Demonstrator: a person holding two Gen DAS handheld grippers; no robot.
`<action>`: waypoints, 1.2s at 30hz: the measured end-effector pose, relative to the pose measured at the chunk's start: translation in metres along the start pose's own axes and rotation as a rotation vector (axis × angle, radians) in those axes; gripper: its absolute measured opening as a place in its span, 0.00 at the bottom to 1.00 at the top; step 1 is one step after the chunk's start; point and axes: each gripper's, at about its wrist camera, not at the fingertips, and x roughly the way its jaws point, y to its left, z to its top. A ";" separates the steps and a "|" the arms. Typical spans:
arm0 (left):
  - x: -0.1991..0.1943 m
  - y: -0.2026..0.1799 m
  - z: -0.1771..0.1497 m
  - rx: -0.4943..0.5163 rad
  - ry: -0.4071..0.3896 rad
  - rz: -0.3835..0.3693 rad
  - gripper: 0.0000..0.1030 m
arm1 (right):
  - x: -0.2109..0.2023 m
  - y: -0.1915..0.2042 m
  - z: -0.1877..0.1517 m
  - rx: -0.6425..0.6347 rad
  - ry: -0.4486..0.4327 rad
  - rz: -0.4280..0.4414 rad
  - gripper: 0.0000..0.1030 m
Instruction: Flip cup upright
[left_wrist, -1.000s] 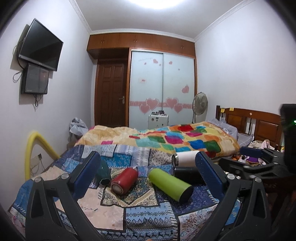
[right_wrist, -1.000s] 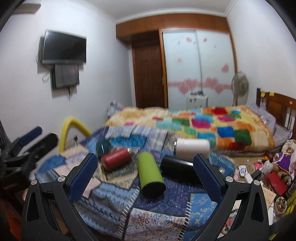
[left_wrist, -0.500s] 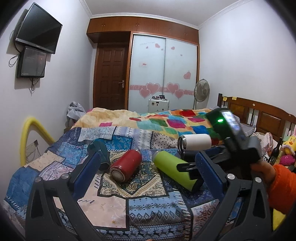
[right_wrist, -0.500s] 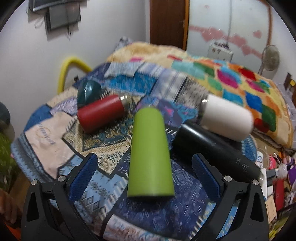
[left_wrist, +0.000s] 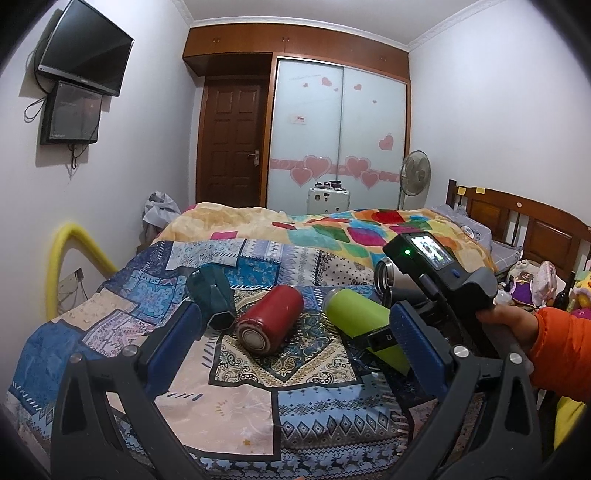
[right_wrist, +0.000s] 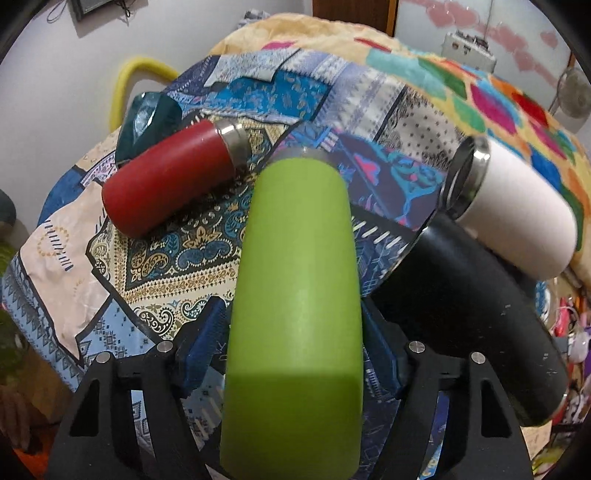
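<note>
Several cups lie on their sides on the patterned bedspread (left_wrist: 122, 314). The green cup (right_wrist: 295, 295) (left_wrist: 354, 321) lies between the blue pads (right_wrist: 201, 339) of my right gripper (right_wrist: 295, 347), which is closed against both its sides near its base. A red cup (right_wrist: 170, 184) (left_wrist: 269, 321), a dark teal cup (right_wrist: 147, 118) (left_wrist: 214, 299), a white cup (right_wrist: 517, 210) and a black cup (right_wrist: 472, 314) lie around it. My left gripper (left_wrist: 295, 343) is open and empty, held back from the red cup.
The right gripper body (left_wrist: 439, 280) and an orange-sleeved hand (left_wrist: 513, 325) stand at the right of the left wrist view. A colourful quilt (left_wrist: 332, 229), wooden headboard (left_wrist: 524, 225), fan (left_wrist: 415, 173) and yellow tube (left_wrist: 70, 251) surround the bedspread.
My right gripper has moved forward and down over the green cup and closed on its sides. My left gripper has drifted slightly and stays open.
</note>
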 end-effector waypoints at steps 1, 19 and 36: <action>0.001 0.002 0.000 -0.006 0.001 0.000 1.00 | -0.002 0.001 -0.001 -0.002 0.002 0.001 0.68; 0.002 0.014 -0.002 -0.053 0.019 0.023 1.00 | 0.001 0.006 0.005 -0.022 0.016 -0.037 0.60; -0.010 0.020 0.003 -0.099 0.018 0.011 1.00 | -0.060 0.042 -0.017 -0.120 -0.080 -0.026 0.61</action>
